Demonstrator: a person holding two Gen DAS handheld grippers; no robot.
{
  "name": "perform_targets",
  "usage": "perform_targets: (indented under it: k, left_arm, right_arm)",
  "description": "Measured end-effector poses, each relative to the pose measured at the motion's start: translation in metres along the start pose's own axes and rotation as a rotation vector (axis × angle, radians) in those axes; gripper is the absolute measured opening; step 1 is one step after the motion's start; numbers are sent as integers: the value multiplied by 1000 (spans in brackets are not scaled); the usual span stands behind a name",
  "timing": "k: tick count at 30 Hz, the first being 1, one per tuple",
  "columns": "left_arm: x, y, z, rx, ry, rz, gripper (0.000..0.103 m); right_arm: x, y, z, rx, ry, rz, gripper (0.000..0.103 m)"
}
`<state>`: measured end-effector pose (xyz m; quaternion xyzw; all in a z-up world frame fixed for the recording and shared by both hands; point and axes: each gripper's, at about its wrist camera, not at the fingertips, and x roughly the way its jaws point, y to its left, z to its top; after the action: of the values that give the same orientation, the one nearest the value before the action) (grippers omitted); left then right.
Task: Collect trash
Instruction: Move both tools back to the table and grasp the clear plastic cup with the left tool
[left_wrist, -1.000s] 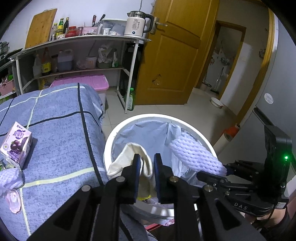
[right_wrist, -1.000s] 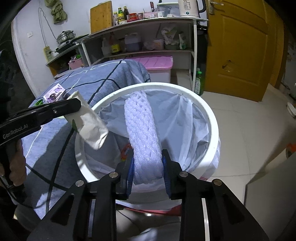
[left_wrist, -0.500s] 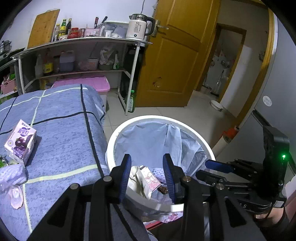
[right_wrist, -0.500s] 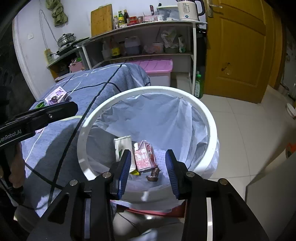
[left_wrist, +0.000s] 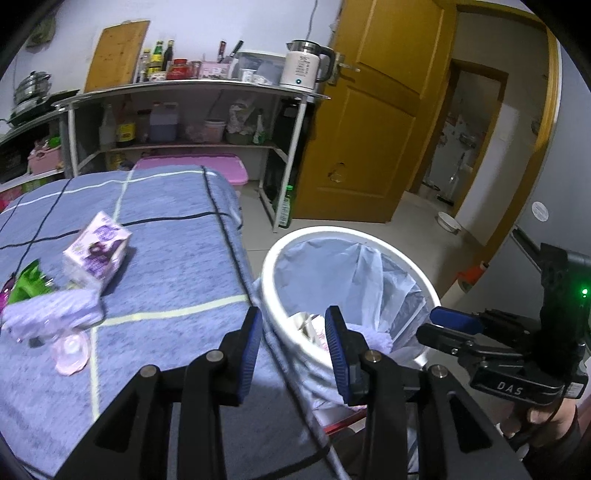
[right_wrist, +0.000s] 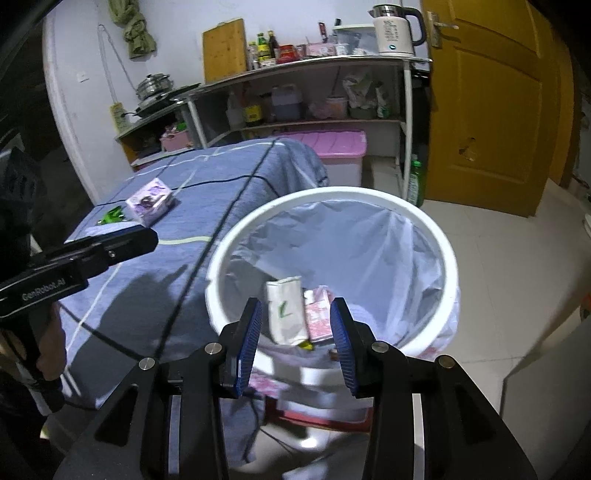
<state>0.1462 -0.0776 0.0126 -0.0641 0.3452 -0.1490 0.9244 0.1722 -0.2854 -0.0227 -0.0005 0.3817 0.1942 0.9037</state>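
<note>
A white round trash bin (left_wrist: 354, 236) (right_wrist: 450, 258) with a pale liner stands beside the blue-covered table (left_wrist: 166, 258) (right_wrist: 221, 173). Inside lie a white paper bag (right_wrist: 284, 310), a pink carton (right_wrist: 317, 317) and purple foam netting (left_wrist: 376, 338). On the table lie a purple milk carton (left_wrist: 98, 251) (right_wrist: 151, 199), a purple foam net (left_wrist: 51, 310), a green wrapper (left_wrist: 26, 284) (right_wrist: 112, 215) and a pink plastic piece (left_wrist: 72, 350). My left gripper (left_wrist: 293, 350) is open and empty over the table edge and bin rim. My right gripper (right_wrist: 295, 343) is open and empty above the bin's near rim.
A metal shelf (left_wrist: 192, 88) (right_wrist: 306, 62) with bottles, a kettle (left_wrist: 304, 66) and a cutting board stands behind the table. A pink storage box (left_wrist: 192, 166) (right_wrist: 332, 147) sits under it. A yellow door (left_wrist: 369, 129) is to the right. A green bottle (right_wrist: 415, 181) stands on the tiled floor.
Both grippers opened and dropped the paper bag and the foam net into the bin. The left gripper has since swung left toward the table.
</note>
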Motion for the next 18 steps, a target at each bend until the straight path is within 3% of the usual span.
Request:
perform_targets:
  k: [18]
  left_arm:
    - [-50, 63, -35, -116, -36, 147, 37]
  right_arm:
    - [6, 66, -4, -86, 8, 133, 40]
